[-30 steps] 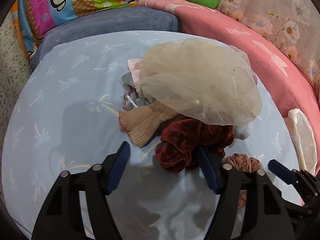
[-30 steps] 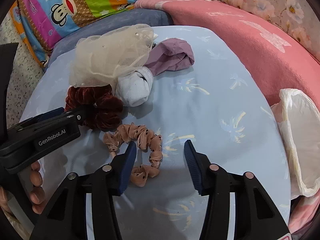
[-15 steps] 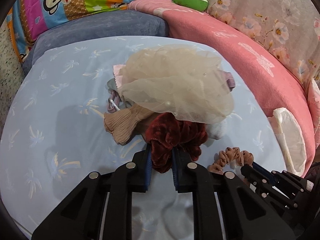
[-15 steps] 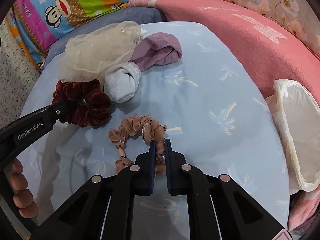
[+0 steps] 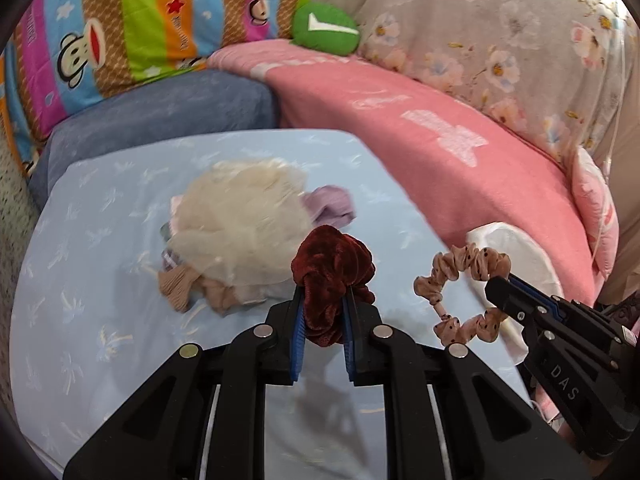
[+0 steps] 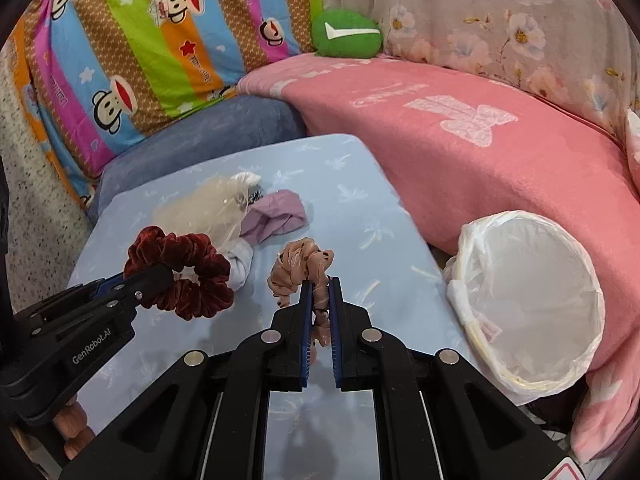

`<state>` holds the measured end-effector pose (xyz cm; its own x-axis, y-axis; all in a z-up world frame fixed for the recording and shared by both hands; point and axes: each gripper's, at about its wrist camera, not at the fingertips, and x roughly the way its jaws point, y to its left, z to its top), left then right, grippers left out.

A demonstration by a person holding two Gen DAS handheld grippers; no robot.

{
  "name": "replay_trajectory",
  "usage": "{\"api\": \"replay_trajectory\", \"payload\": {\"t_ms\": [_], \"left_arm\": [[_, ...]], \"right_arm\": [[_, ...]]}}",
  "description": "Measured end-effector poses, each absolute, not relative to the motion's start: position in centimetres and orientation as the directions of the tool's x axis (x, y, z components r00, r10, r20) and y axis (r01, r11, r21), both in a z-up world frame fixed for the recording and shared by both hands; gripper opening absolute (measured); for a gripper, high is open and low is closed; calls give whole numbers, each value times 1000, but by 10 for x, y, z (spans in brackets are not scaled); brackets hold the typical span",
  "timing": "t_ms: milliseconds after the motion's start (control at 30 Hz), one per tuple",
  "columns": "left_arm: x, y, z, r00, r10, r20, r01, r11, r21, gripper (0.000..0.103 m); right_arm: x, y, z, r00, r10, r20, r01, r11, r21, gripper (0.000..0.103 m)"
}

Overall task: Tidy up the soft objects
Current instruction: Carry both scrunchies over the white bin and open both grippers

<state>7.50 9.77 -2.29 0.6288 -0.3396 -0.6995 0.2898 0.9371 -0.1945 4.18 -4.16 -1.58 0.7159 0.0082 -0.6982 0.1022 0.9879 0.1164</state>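
Note:
My left gripper point(image 5: 323, 300) is shut on a dark red velvet scrunchie point(image 5: 332, 268), held up off the light blue cushion point(image 5: 100, 280). The same scrunchie point(image 6: 180, 272) shows at the left of the right wrist view. My right gripper point(image 6: 320, 288) is shut on a pink dotted scrunchie point(image 6: 300, 268), also lifted; it hangs as a ring point(image 5: 464, 276) in the left wrist view. On the cushion lies a pile: cream tulle point(image 5: 240, 224), a lilac cloth point(image 5: 332, 208), a tan knit piece point(image 5: 180, 288) and a white sock point(image 6: 244, 264).
A round basket lined with a white plastic bag point(image 6: 532, 292) stands at the cushion's right edge. A pink blanket point(image 6: 480, 132) rises behind, with a green cushion point(image 6: 346, 34) and a striped monkey-print pillow point(image 6: 140, 60). A hand's fingers point(image 6: 72, 432) show at lower left.
Both grippers have lifted their scrunchies off the cushion and risen. The red scrunchie came away from the pile, which now looks smaller and farther off.

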Motion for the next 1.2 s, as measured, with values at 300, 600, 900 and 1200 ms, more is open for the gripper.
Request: {"api": "replay_trajectory", "payload": {"t_ms": [300, 600, 900, 1200], "left_arm": [[62, 40, 24, 656, -430, -620, 421, 890, -172, 15], [49, -19, 51, 648, -508, -568, 533, 835, -137, 15], [41, -60, 60, 625, -543, -560, 598, 795, -104, 15], [41, -90, 59, 597, -566, -569, 641, 762, -86, 16]], "right_arm": [[10, -102, 39, 805, -66, -590, 190, 970, 149, 7], [-18, -162, 70, 844, -152, -514, 278, 944, 177, 7], [-36, -203, 76, 845, -207, -493, 340, 919, 198, 7], [-41, -227, 69, 829, -247, -501, 392, 896, 208, 7]]}}
